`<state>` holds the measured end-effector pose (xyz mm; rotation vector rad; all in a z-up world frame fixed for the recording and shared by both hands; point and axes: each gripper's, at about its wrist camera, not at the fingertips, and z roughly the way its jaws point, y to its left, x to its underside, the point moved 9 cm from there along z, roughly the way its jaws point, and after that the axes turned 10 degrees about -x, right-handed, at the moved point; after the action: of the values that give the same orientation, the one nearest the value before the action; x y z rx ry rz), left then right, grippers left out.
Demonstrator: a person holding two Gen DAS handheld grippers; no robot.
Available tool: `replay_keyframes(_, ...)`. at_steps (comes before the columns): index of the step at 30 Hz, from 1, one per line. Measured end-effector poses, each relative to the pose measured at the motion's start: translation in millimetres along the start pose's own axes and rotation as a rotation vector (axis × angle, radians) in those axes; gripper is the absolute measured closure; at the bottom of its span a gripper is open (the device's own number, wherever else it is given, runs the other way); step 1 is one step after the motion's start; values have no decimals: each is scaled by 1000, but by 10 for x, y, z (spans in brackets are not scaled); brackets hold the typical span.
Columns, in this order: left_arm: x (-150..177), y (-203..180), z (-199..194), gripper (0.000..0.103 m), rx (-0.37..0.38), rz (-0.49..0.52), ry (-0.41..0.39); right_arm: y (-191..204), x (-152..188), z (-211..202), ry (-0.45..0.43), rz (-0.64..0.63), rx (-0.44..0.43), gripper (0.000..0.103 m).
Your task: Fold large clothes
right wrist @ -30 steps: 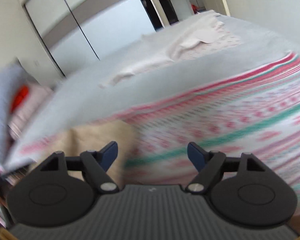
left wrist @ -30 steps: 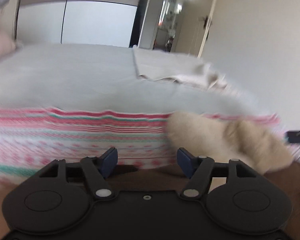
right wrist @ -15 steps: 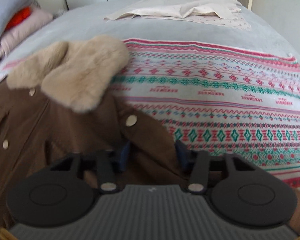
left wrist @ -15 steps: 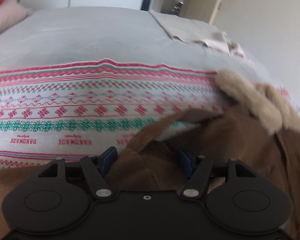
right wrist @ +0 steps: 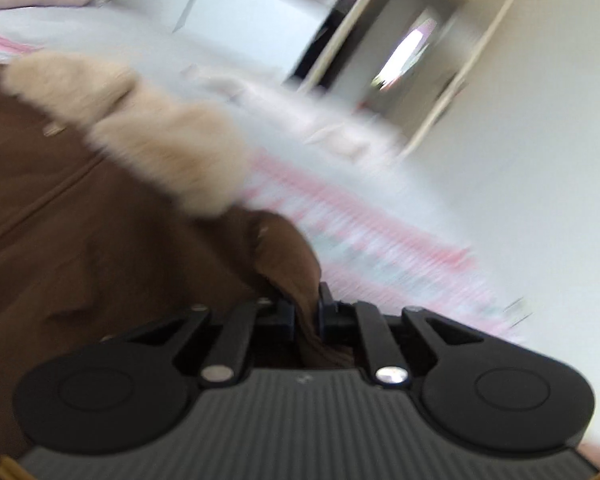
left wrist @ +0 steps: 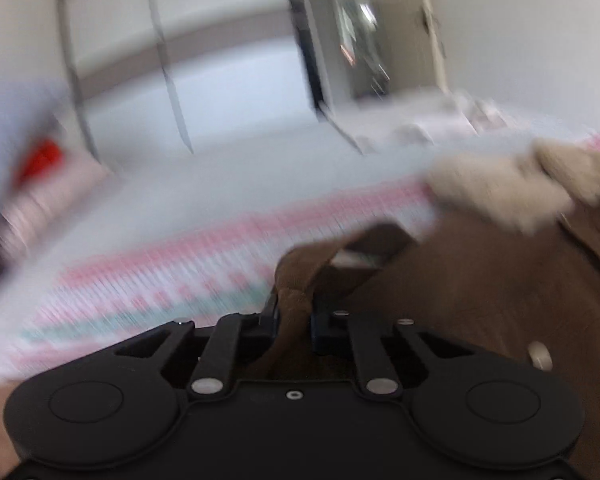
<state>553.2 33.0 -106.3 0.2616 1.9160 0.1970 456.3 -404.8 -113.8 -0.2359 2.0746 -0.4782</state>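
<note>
Patterned blanket [left wrist: 188, 276] on grey bed [left wrist: 220, 176], wardrobe [left wrist: 220, 80] behind

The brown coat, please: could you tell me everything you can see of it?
The brown coat looks like soft, matte cloth with a pale fluffy fur collar and a light button. It lies spread and rumpled over the patterned red-and-green blanket on the bed. The left gripper and the right gripper are each shut on a bunched fold of its brown cloth; both have just been closing. Both views are motion-blurred, so finer detail is unclear.

Coat [left wrist: 480, 292]: brown, cream fur collar [left wrist: 500, 188], pale buttons; rumpled at the near edge of the striped bedspread [left wrist: 172, 276], bunched folds raised.
</note>
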Motion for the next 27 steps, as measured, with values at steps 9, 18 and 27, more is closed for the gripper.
replay_keyframes(9,177,-52,873,66,-110,50,191,79,132,829,140,-23,91,91)
replay_keyframes(18,-285,-301,259,44,37,9,98,-249,-73,307,92,241,-150,61)
replay_keyframes(27,141,-918,961,35,97,-33,246,119,-108,796,162,377,-325,62)
